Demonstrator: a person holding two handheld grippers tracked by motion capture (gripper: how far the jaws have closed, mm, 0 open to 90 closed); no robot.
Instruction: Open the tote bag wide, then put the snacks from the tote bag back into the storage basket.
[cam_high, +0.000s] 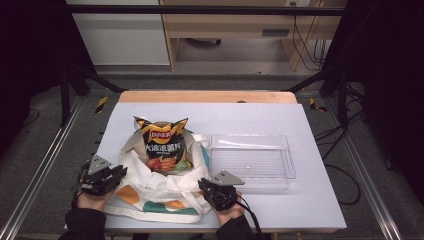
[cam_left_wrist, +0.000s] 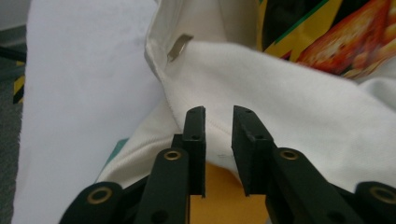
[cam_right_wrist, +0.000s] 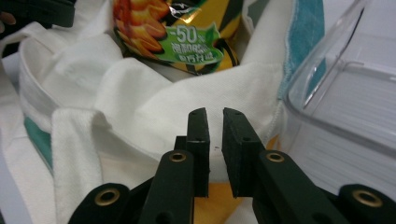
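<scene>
White tabletop (cam_high: 320, 200) lies under us; nearest, our two hands each level one black gripper at one white canvas tote bag (cam_high: 165, 190) with orange and teal patches. We see the left gripper (cam_left_wrist: 218, 114) and right gripper (cam_right_wrist: 215, 114) slightly parted over cloth, pinching nothing. Inside stands one black-and-yellow crisp packet (cam_high: 162, 145), marked "-50%". Beyond sits one clear plastic tray (cam_high: 287, 165).

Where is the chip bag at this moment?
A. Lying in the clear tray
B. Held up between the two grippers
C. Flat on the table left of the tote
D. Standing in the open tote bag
D: the chip bag stands in the mouth of the tote bag, while the clear tray to its right holds nothing.
</scene>
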